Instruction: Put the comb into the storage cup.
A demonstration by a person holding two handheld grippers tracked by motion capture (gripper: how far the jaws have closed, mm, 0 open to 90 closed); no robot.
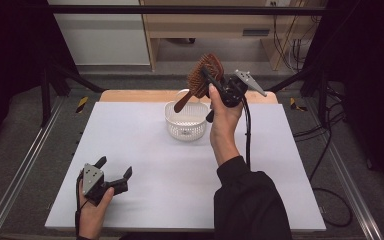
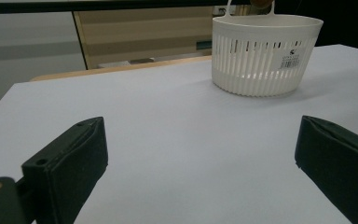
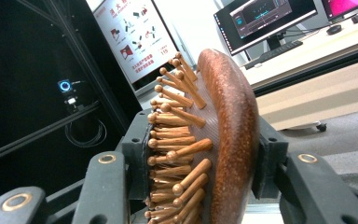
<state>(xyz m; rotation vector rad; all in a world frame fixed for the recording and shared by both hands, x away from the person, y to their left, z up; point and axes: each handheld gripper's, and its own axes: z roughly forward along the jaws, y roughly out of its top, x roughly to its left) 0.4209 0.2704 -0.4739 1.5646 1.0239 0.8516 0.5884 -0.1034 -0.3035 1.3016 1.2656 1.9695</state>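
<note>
My right gripper [image 1: 211, 79] is raised above the white basket [image 1: 186, 120] and is shut on a wooden hairbrush [image 1: 203, 76]. The brush head sits between the jaws, and its handle slants down to the left over the basket's rim. In the right gripper view the brush [image 3: 223, 126] stands edge-on, its wooden pins pressed against one pad and its smooth back against the other. My left gripper [image 1: 114, 168] rests low at the table's front left, open, with nothing between its fingers. From the left gripper view the basket [image 2: 263, 56] stands ahead and to the right.
The white tabletop [image 1: 145, 150] spreads between the two hands. A wooden board edge [image 1: 130, 95] runs along the back. Black frame bars [image 1: 180, 9] and cables [image 1: 325, 145] surround the table on the right.
</note>
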